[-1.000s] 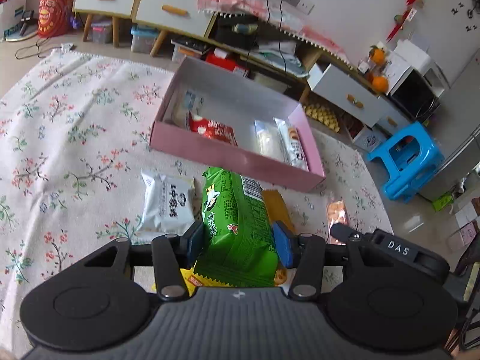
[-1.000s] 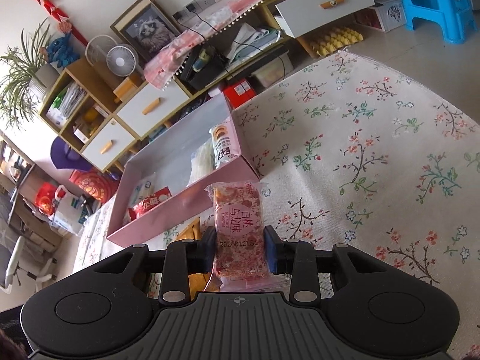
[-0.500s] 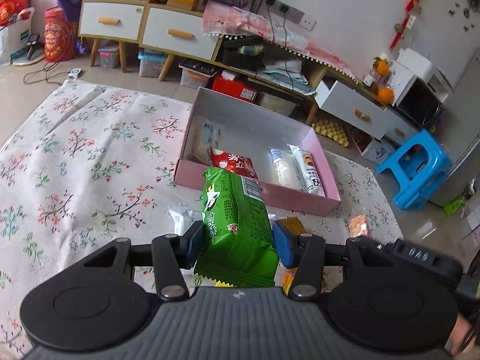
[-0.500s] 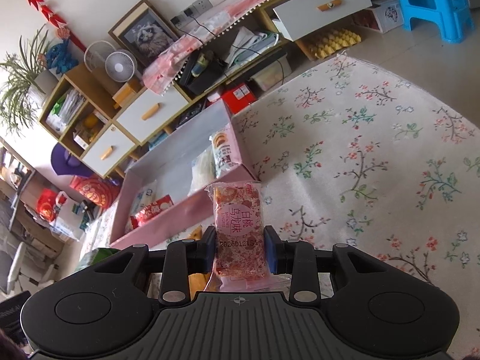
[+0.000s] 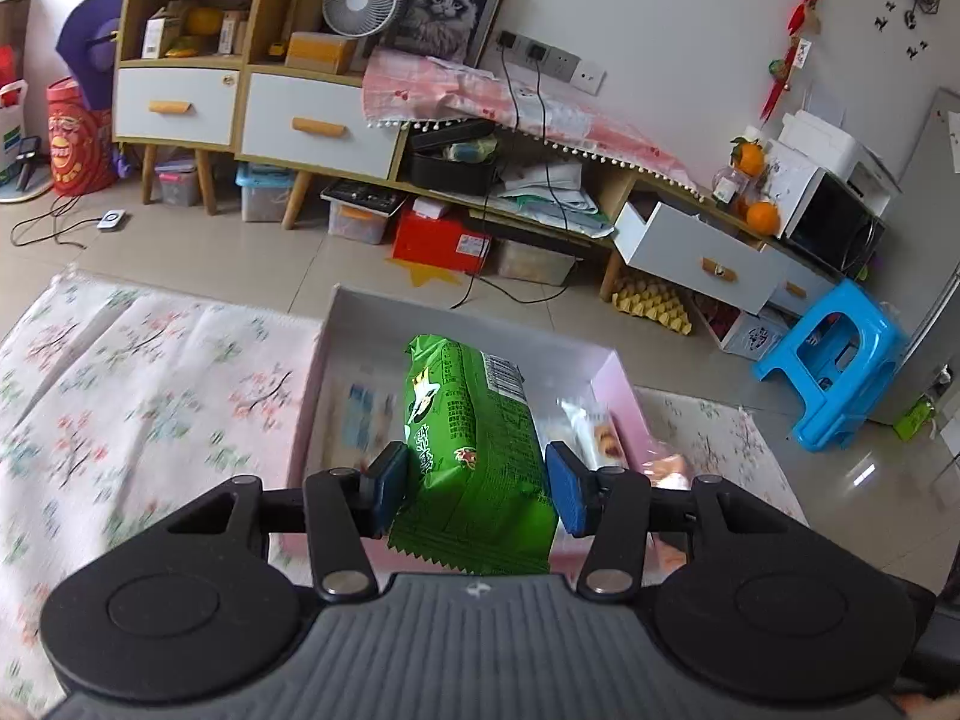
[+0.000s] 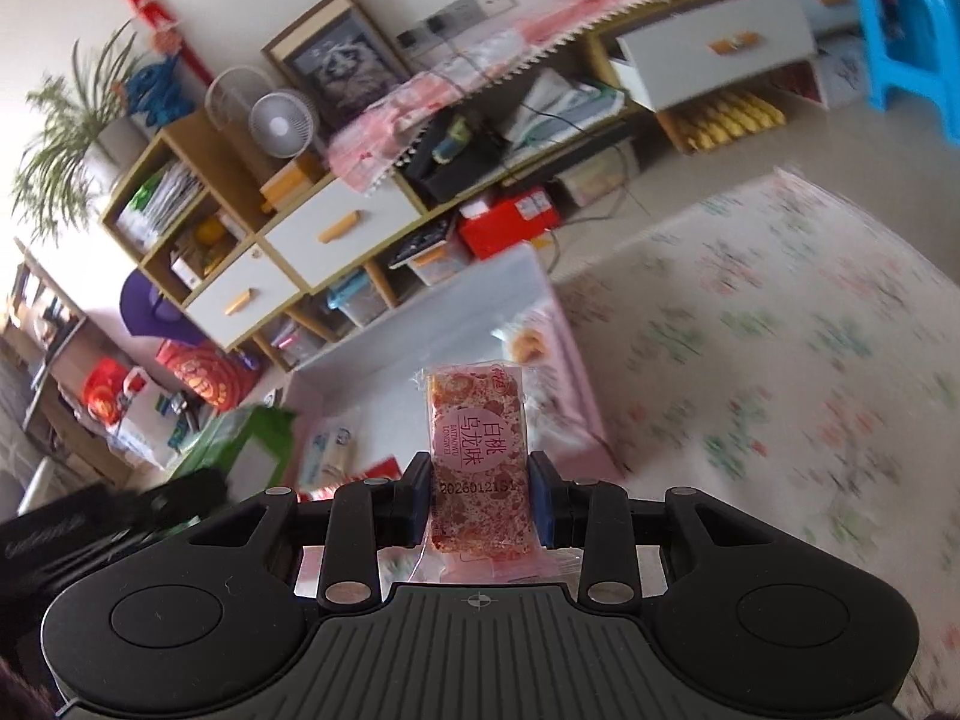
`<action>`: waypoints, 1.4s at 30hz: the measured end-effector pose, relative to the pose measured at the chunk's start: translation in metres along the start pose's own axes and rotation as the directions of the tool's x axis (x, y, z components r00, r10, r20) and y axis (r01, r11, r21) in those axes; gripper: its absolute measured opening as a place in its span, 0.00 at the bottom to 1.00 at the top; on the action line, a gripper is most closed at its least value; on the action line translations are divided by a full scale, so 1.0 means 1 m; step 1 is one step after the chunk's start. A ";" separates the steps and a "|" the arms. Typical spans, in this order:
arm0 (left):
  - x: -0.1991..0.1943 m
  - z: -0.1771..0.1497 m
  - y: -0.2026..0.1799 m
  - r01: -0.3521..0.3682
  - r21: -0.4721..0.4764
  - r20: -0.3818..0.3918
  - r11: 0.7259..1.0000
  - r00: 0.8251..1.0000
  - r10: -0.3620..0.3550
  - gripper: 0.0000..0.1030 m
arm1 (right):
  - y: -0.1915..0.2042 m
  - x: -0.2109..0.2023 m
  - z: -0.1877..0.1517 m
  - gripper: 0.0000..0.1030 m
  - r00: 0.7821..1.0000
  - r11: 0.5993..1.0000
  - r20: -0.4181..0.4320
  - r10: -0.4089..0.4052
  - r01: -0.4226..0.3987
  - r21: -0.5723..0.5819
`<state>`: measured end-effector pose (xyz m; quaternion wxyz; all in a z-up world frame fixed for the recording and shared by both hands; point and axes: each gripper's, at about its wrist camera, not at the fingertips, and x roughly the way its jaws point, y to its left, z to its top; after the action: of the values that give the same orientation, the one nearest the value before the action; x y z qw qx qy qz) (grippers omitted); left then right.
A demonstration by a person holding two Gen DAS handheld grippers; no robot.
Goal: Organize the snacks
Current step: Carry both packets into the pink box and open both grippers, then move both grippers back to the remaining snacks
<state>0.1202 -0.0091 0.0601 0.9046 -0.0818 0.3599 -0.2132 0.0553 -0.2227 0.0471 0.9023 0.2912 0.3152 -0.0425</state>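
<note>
The left hand-held gripper [image 5: 474,489] pinches a green snack bag [image 5: 474,450] across its width, the bag sticking forward over the open pink box [image 5: 618,378]. The right hand-held gripper [image 6: 480,498] pinches a small pink snack bar [image 6: 479,456] near its lower end, also poised above the box [image 6: 576,372]. The box sits on a floral cloth [image 5: 150,396] and already holds several packets along its floor, blurred here.

The step in hand looks like carrying both snacks into the box. To do it well, each snack should probably be lowered onto a bare patch of the box floor, clear of the packets already there and of the walls, before the pads let go. The green bag is bulky, so it likely needs the wider gap. The two grippers are close together, so they risk bumping.

Both grippers tilt moderately downward, pointing toward the far wall of the box. The left one shows at the left edge of the right wrist view.
</note>
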 end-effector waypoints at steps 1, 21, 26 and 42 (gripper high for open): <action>0.007 0.001 0.000 -0.008 0.005 0.000 1.000 1.000 0.008 0.45 | 0.004 0.006 0.003 0.32 1.000 1.000 -0.004 -0.003 0.003 -0.008; 0.020 -0.003 0.012 -0.094 0.087 -0.013 0.992 0.995 0.096 0.41 | 0.018 0.070 0.001 0.35 0.995 0.999 -0.104 0.008 -0.003 0.049; 0.007 -0.001 0.016 -0.075 0.032 -0.007 0.997 0.997 0.076 0.40 | 0.009 0.049 0.004 0.39 0.998 0.997 -0.060 0.012 -0.007 0.079; -0.058 -0.068 0.031 -0.166 -0.020 -0.084 0.986 0.983 0.163 0.50 | -0.020 -0.040 -0.033 0.54 0.994 0.995 -0.092 0.051 -0.043 0.093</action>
<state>0.0460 0.0452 0.0371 0.9024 -0.0552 0.4051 -0.1361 0.0005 -0.2252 0.0398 0.8729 0.3410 0.3483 -0.0217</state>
